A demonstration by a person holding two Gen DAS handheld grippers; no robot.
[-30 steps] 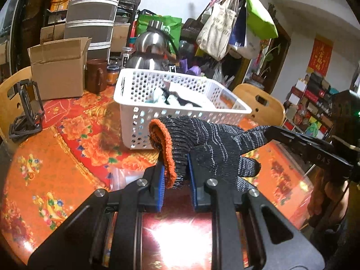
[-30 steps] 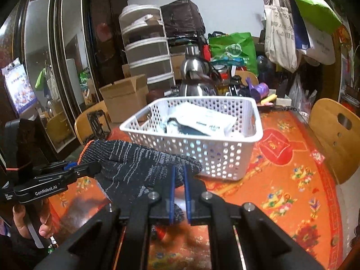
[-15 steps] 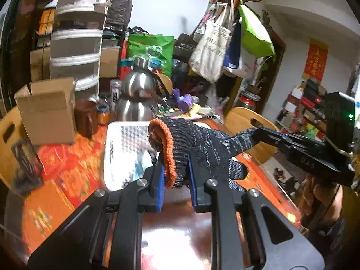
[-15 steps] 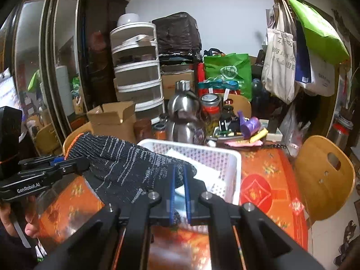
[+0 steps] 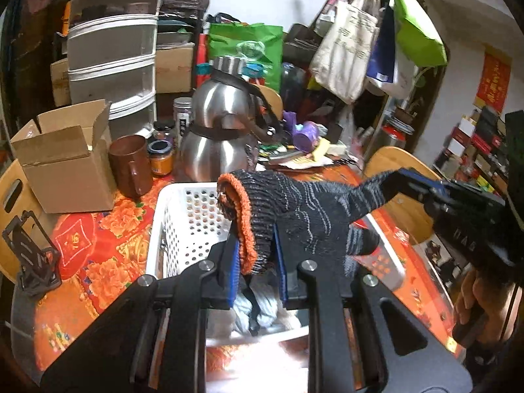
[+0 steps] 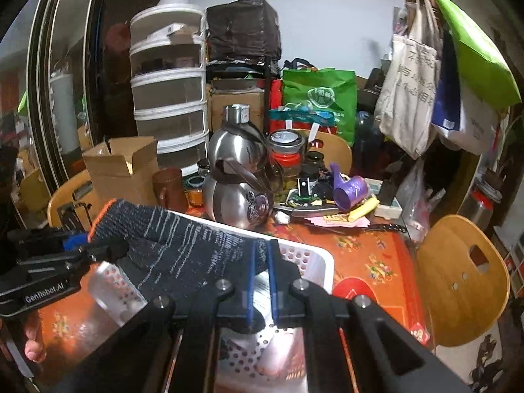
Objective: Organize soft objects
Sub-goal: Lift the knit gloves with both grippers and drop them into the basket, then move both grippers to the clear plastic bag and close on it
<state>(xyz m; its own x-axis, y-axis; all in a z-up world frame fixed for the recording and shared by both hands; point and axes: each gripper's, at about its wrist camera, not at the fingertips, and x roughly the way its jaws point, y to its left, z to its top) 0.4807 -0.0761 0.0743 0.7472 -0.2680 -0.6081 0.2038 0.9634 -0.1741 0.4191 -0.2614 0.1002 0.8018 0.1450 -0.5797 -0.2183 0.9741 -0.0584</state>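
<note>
Jaws of the left gripper [image 5: 254,262] clamped on the orange cuff of a dark knit work glove [image 5: 304,213]; jaws of the right gripper [image 6: 261,281] pinched tight on a fingertip at the other end of the same glove [image 6: 183,245]. Stretched between the two, hanging in the air directly above the white perforated basket [image 5: 183,216], clear of its rim. In the left wrist view, right gripper [image 5: 406,180] reaching in from the right of the basket, with a person's hand [image 5: 475,304] wrapped round its handle. In the right wrist view, left gripper [image 6: 82,245] coming in from the left of the basket [image 6: 314,258], a thumb just showing below it.

Inside the basket, under the glove, pale folded fabric [image 5: 258,308] with a dark strap or cord across it; kind not clear.

Basket standing on the bench [image 5: 98,245], on an orange and red floral cloth. Just behind the basket, a steel gourd-shaped flask [image 5: 219,131] with a brown strap. Behind and left of the basket, a brown mug [image 5: 131,167], then an open cardboard box [image 5: 62,163]. Left of the basket near the bench edge, a small black wire stand [image 5: 32,258]. Behind and right of the basket, a purple plastic scoop [image 6: 350,190] among papers. Right of the basket, past the bench, a wooden chair [image 6: 465,278].
</note>
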